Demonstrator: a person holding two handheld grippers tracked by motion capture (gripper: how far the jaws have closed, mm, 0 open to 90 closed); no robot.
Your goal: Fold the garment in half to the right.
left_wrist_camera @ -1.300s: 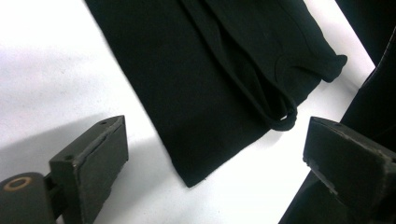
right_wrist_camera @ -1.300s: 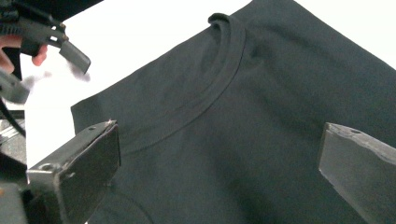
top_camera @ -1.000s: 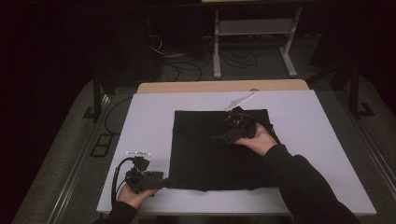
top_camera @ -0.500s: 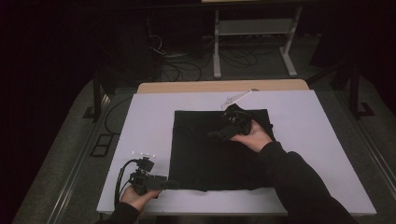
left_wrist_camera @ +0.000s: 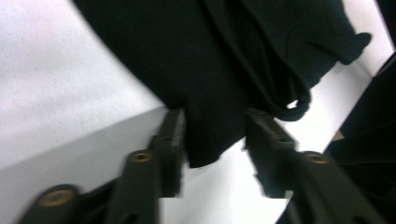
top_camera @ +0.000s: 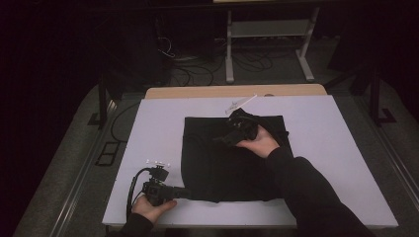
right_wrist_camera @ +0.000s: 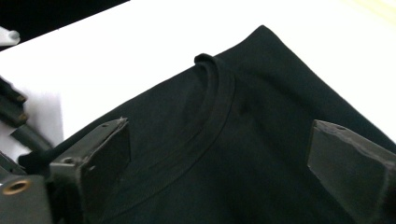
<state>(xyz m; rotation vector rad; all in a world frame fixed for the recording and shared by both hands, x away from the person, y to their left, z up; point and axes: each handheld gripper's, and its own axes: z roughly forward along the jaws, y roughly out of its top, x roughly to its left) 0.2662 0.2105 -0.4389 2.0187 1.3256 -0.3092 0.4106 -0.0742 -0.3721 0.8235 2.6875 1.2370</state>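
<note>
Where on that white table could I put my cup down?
Bare white table lies left of the black T-shirt, and a wider patch lies to its right. The middle is crowded: the right tool works over the shirt, and the left tool sits at its near-left corner.

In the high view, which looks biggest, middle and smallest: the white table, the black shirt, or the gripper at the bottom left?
1. The white table, biggest.
2. The black shirt, lying on it, middle.
3. The left gripper, smallest, though it sits a little nearer the camera.

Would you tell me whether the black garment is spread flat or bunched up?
Mostly spread flat: the black garment lies as a rough rectangle on the table.
</note>
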